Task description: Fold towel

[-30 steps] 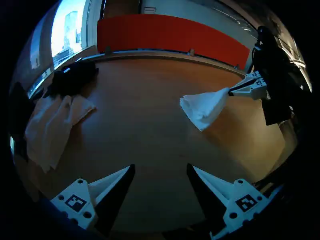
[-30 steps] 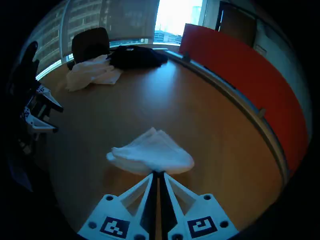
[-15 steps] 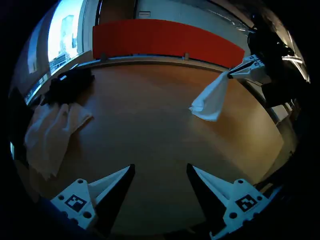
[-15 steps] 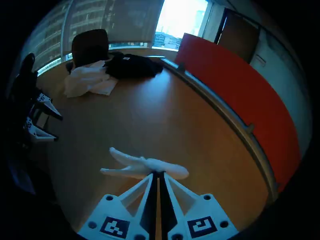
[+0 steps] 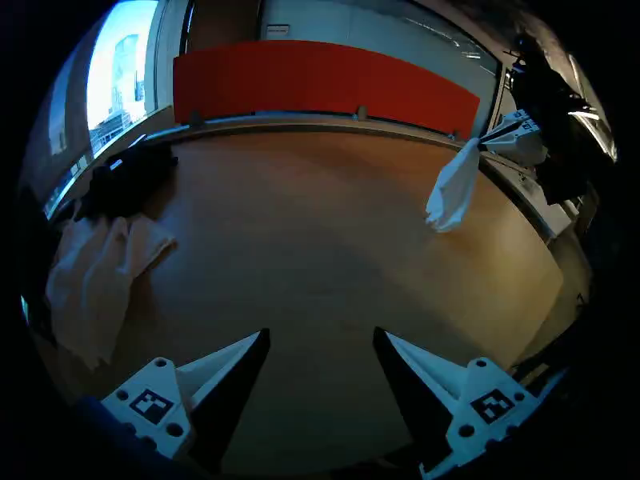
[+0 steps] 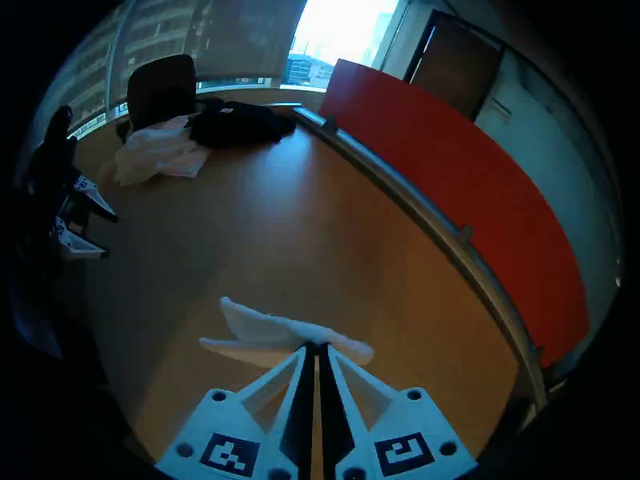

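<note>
The right gripper (image 6: 318, 348) is shut tight on one corner of the white towel (image 5: 452, 188). The towel hangs down from it, long and thin, so its long way runs up and down. Its low tip is close to the wooden table (image 5: 304, 232), but I cannot tell if it touches. The left gripper (image 5: 320, 336) is wide open and holds nothing. It sits low by the near edge of the table, well apart from the towel. The towel is ahead of it and off to its right, so I think the left gripper has to go that way to catch the loose low end. The left gripper view shows how the towel hangs. The right gripper view looks along the towel, so there it looks like a small flat bunch just past the fingertips. That view shows the pile of white cloths (image 6: 156, 152) better too.
</note>
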The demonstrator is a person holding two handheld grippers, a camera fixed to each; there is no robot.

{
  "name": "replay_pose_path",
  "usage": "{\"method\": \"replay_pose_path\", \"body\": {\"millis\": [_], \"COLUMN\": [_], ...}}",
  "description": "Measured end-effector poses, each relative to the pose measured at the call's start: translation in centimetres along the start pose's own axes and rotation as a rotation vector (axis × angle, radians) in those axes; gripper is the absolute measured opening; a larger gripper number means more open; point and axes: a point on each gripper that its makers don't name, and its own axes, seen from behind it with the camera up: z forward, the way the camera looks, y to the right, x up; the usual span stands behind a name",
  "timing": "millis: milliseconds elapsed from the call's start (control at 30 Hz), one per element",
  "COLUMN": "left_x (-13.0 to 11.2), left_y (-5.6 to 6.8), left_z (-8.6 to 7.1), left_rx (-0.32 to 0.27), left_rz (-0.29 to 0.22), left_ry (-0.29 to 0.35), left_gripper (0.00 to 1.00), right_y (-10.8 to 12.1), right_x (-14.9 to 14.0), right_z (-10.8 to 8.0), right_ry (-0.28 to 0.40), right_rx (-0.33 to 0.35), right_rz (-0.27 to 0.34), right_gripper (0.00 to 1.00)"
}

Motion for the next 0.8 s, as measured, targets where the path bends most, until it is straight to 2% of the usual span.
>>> {"method": "replay_pose_path", "body": {"millis": [400, 800], "left_x": [0.3, 0.8], "left_y": [1.1, 1.8], "left_z": [0.5, 1.2], "left_rx": [-0.010, -0.003], "left_rz": [0.017, 0.023], "left_ry": [-0.009, -0.024], "left_gripper": [0.95, 0.96], "right_y": [5.5, 11.2], "right_x": [-4.8, -9.2], "right_z": [-2.8, -4.5], "right_ry": [-0.046, -0.096], "right_rx": [-0.064, -0.112], "right_rz": [0.046, 0.068], "right_gripper": [0.03, 0.03]}}
